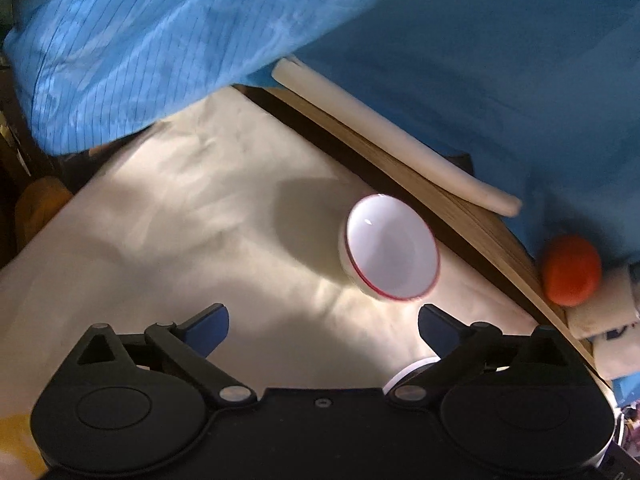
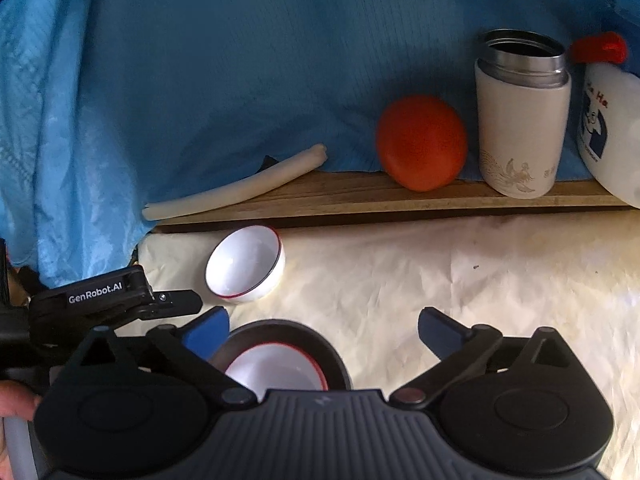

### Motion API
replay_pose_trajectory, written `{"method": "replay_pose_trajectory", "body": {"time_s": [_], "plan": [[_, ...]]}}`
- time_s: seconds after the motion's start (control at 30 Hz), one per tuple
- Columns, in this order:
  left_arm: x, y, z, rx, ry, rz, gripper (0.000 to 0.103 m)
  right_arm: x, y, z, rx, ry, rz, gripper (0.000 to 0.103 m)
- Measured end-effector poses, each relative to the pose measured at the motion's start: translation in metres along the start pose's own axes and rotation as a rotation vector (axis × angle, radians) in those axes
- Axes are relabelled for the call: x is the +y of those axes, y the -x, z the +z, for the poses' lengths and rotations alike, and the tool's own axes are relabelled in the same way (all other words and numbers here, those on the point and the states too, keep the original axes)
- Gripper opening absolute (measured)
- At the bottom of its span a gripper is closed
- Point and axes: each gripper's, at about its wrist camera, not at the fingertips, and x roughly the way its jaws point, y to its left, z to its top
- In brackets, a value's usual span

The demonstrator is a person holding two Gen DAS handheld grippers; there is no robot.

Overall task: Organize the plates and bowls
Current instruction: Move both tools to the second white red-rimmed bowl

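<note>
A white bowl with a red rim [image 1: 390, 248] stands on the cream cloth near the wooden ledge; it also shows in the right wrist view [image 2: 244, 266]. My left gripper [image 1: 323, 330] is open and empty, just short of this bowl. In the right wrist view a second red-rimmed white bowl [image 2: 276, 370] sits inside a dark plate [image 2: 320, 344], directly under my right gripper [image 2: 323, 332], which is open and empty. The left gripper's body [image 2: 116, 300] shows at the left of that view.
A wooden ledge [image 2: 360, 198] runs along the back, under blue cloth [image 2: 200, 80]. On it lie a white foam tube [image 2: 240, 190], an orange ball [image 2: 422, 148], a cream steel-rimmed flask [image 2: 520, 120] and a white bottle with a red cap [image 2: 612, 128].
</note>
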Motion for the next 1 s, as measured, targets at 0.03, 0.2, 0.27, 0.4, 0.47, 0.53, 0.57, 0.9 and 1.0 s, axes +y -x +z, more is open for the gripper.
{"method": "replay_pose_trajectory", "body": {"time_s": [0.03,0.2,0.27,0.4,0.47,0.53,0.57,0.9,1.0], "plan": [[0.001,-0.002,0.002,-0.002,0.001,0.004,0.102,-0.001,-0.003,0.002,0.001,-0.004,0.001,0.103],[0.004,-0.012,0.013,-0.004,0.009,0.027,0.102,-0.002,-0.016,0.008,0.006,-0.008,-0.003,0.103],[0.006,-0.017,0.017,-0.004,0.017,0.035,0.102,-0.002,-0.022,0.012,0.013,-0.009,-0.003,0.103],[0.009,-0.027,0.024,-0.002,0.038,0.048,0.102,0.001,-0.037,0.019,0.027,-0.015,-0.003,0.103],[0.012,-0.03,0.028,-0.002,0.046,0.054,0.102,0.003,-0.045,0.022,0.039,-0.02,-0.004,0.103],[0.015,-0.034,0.031,-0.005,0.054,0.06,0.102,0.005,-0.054,0.024,0.053,-0.029,-0.005,0.103],[0.015,-0.036,0.033,-0.006,0.056,0.064,0.102,0.006,-0.057,0.025,0.057,-0.034,-0.009,0.103],[0.012,-0.048,0.041,-0.032,-0.007,0.102,0.102,0.014,-0.084,0.03,0.081,-0.038,-0.031,0.103],[0.008,-0.05,0.042,-0.032,-0.024,0.108,0.102,0.016,-0.088,0.03,0.087,-0.028,-0.039,0.103]]}}
